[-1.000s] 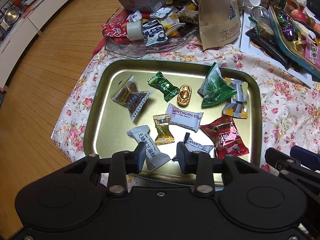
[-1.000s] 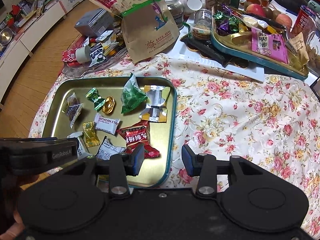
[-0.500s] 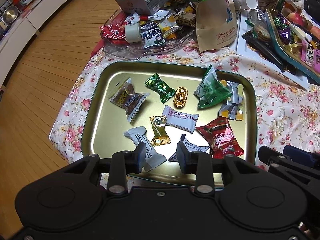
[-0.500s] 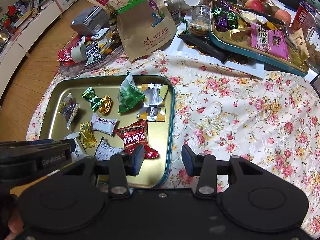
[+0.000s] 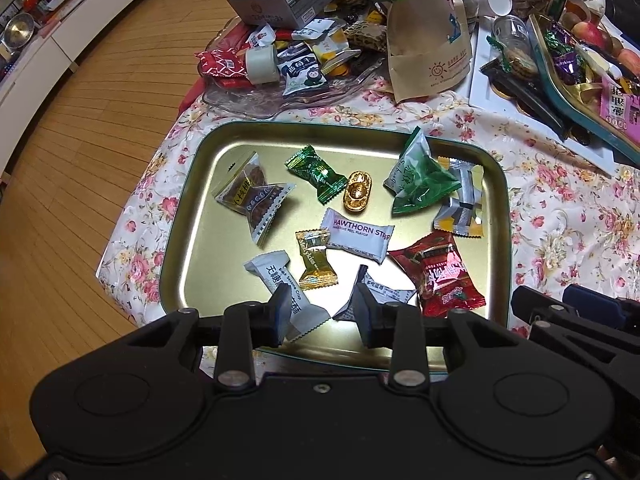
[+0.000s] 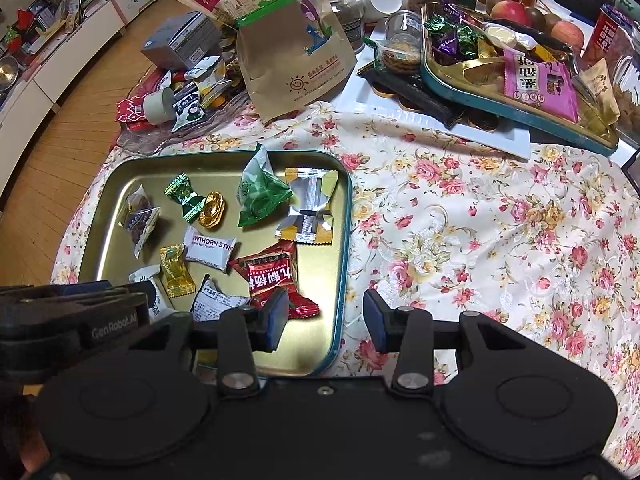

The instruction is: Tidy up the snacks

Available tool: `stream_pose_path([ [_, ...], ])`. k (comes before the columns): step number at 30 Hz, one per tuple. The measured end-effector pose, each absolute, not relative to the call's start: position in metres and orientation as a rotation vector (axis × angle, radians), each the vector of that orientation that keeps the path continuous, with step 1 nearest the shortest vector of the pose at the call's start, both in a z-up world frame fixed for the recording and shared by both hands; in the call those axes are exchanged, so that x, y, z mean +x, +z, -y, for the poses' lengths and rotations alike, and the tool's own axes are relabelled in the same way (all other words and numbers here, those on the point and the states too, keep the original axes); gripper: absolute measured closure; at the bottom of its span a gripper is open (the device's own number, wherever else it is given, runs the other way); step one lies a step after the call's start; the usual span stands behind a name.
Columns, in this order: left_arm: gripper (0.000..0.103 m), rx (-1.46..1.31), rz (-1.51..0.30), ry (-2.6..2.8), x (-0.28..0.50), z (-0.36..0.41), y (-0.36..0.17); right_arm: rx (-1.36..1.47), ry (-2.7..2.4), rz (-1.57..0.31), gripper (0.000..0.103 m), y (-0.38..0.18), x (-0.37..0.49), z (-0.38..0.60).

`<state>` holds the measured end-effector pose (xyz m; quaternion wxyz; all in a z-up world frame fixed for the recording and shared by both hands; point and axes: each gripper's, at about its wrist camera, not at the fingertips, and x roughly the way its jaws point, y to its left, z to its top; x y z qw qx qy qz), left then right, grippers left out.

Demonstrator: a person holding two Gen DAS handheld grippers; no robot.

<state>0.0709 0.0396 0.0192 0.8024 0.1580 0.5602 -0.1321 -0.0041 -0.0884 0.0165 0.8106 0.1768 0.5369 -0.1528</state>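
I am holding the left hand-held gripper (image 5: 322,312) above the near edge of the gold tray (image 5: 192,216), its jaws standing apart with nothing pinched between them. The right hand-held gripper (image 6: 326,320) is hanging over the tray's near right corner, straddling the teal rim, and its jaws are likewise parted and empty.

The snacks are lying loose in the tray, which is sitting on the flowered surface (image 6: 480,240). I am seeing a white hawthorn strip packet (image 5: 358,236) near the middle, a small gold-wrapped candy (image 5: 316,260) just beside it, and a white sesame crisp packet (image 5: 274,274) partly hidden behind the left finger of the left tool. A red packet (image 5: 440,274) is resting at the near right, and a crumpled white wrapper (image 5: 384,292) is lying between it and the gold candy. Farther back, a green candy (image 5: 316,174) is touching a gold ingot-shaped sweet (image 5: 357,192), a clear packet of brown pieces (image 5: 252,196) is sitting at the left, and a green pouch (image 5: 420,182) is overlapping a silver and yellow packet (image 5: 460,208).

Beyond the tray, a brown paper bag (image 6: 292,48) is standing upright beside a clear dish of mixed packets (image 5: 280,76).
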Motion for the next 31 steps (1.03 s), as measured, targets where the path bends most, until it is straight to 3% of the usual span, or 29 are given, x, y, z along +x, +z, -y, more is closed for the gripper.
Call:
stream_pose_path([
  [31,0.059,0.348,-1.197,-0.299,0.07,-0.0371,0.0195,0.387,-0.338,-1.15,0.059,0.0155,-0.0032,0.0892],
])
